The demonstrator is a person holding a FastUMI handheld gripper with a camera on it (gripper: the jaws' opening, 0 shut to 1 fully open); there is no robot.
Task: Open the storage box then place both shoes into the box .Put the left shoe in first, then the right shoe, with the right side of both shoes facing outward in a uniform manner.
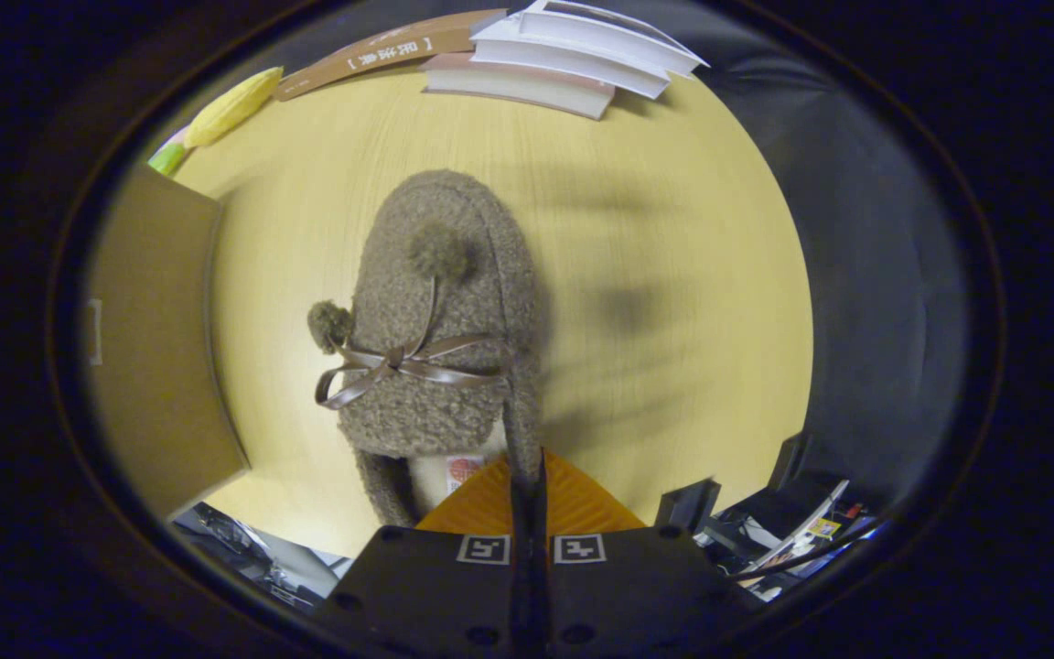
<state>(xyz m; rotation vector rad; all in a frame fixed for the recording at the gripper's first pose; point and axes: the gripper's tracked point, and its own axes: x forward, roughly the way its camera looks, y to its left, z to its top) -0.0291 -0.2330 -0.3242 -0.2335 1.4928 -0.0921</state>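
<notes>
Above the table (pixel 673 275), hand-held gripper (pixel 527 480) pinching shoe (pixel 440 311) rim

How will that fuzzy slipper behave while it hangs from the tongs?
The slipper looks soft and light; pinched by its collar edge in the tongs, it will likely sag and swing. The fleecy pile should resist slipping. The ribbon bow could snag on the cardboard box.

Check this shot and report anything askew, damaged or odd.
Nothing is damaged or spilled. The fuzzy brown slipper with a ribbon bow hangs over the yellow wooden table, pinched by its collar edge in the claw. The stack of white books beyond it sits fanned rather than squared.
</notes>
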